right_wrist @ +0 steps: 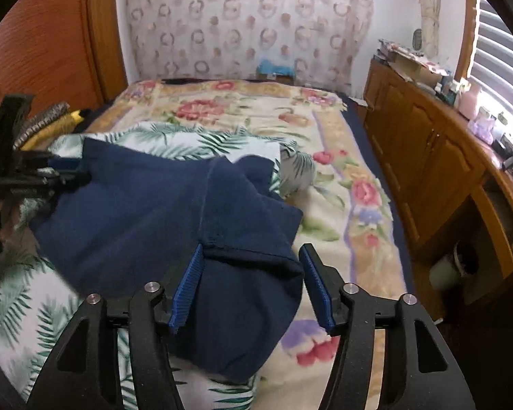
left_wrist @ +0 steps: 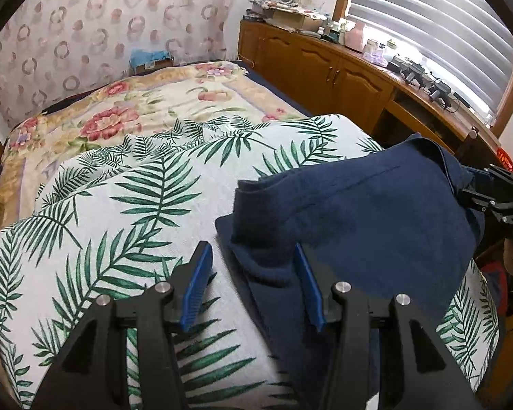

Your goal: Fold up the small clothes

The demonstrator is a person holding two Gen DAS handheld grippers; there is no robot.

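A dark navy garment lies partly folded on the palm-leaf printed sheet on the bed. My left gripper is open, its blue pads straddling the garment's near left edge. My right gripper is open around a folded corner of the same navy garment, with its blue pads on either side. The right gripper also shows at the right edge of the left wrist view, at the garment's far side. The left gripper shows at the left of the right wrist view.
A floral blanket covers the bed beyond the leaf sheet. Wooden cabinets with clutter run along the right under a blinded window. A wooden door stands at the left. A patterned curtain hangs behind the bed.
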